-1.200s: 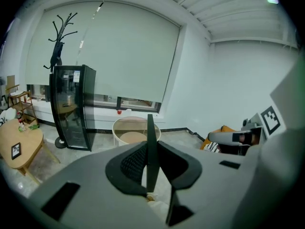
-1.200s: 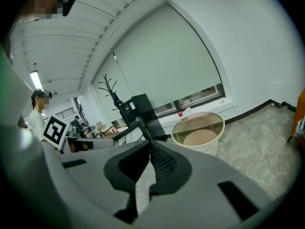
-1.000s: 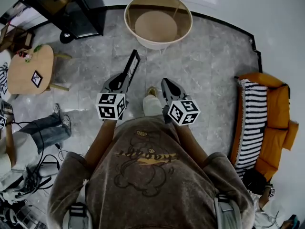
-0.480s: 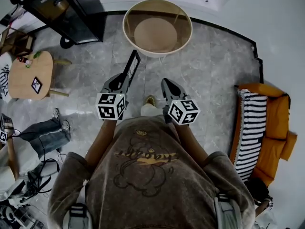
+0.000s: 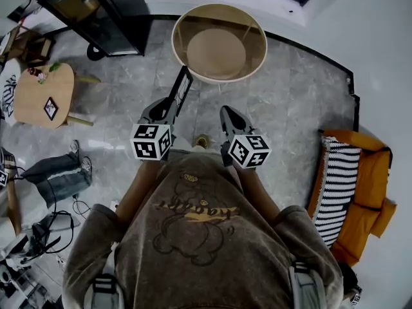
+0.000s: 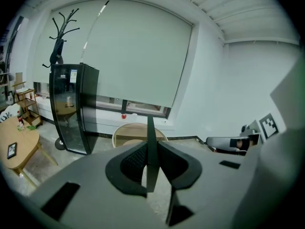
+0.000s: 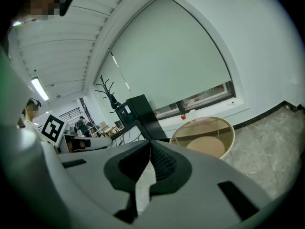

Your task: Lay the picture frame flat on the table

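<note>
The picture frame is a thin black-edged panel held edge-up over the grey floor, and my left gripper is shut on its lower end. In the left gripper view the frame stands as a dark vertical blade pinched between the pads of the left gripper. My right gripper hovers beside it, shut and with nothing in it; its pads meet in the right gripper view. The round glass-topped table stands just ahead, also visible past the jaws as the table and table.
A black glass-door cabinet stands at the back left. A small wooden table with a little frame on it is at the left, near a seated person's legs. An orange sofa with a striped cushion lines the right wall.
The round table has drawn nearer below the view's top edge and the sofa has slid lower right as the person walks forward. Both grippers keep their pose; the frame stays held.
</note>
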`<action>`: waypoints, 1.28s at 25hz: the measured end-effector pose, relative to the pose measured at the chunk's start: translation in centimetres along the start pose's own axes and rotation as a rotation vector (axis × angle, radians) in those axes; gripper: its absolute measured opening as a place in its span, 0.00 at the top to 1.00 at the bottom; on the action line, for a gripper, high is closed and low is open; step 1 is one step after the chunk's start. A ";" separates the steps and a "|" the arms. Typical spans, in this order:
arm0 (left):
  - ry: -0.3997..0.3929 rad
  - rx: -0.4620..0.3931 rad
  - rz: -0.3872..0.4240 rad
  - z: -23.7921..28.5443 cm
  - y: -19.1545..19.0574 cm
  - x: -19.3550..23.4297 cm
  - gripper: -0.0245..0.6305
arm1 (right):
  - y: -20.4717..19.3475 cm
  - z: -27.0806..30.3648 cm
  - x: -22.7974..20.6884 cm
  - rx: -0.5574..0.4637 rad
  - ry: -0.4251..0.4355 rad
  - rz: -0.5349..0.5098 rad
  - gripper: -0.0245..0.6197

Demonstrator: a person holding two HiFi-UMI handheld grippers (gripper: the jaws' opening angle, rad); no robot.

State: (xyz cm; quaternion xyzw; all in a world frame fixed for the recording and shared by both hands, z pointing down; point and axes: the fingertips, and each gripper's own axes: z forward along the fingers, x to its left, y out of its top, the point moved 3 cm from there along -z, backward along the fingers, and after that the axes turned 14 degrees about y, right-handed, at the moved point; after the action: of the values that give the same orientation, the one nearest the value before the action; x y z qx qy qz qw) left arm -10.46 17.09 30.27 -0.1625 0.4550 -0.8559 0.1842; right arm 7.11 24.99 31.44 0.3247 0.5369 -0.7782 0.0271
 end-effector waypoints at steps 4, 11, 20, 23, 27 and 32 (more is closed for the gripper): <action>0.013 0.000 -0.008 0.7 0.6 0.2 0.84 | 0.2 0.8 -0.7 0.015 0.015 0.006 0.93; 0.024 0.002 -0.028 2.6 1.8 1.3 0.84 | 0.9 2.6 -1.9 0.037 0.018 0.009 0.93; -0.007 0.036 -0.034 6.9 3.0 2.3 0.84 | 2.6 5.8 -4.1 0.048 -0.002 0.009 0.93; -0.018 0.045 -0.028 8.1 3.6 2.8 0.84 | 3.0 7.0 -4.7 0.052 -0.009 0.013 0.93; -0.027 0.058 -0.021 9.8 4.3 3.3 0.84 | 3.5 8.5 -5.5 0.056 -0.014 0.021 0.93; -0.035 0.074 -0.018 12.7 5.6 3.7 0.84 | 4.6 10.6 -7.1 0.068 -0.013 0.024 0.93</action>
State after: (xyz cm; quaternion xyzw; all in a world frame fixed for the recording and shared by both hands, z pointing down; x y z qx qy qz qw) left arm -7.11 3.39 32.76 -0.1746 0.4183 -0.8708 0.1903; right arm 9.45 11.80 33.69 0.3267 0.5061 -0.7977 0.0289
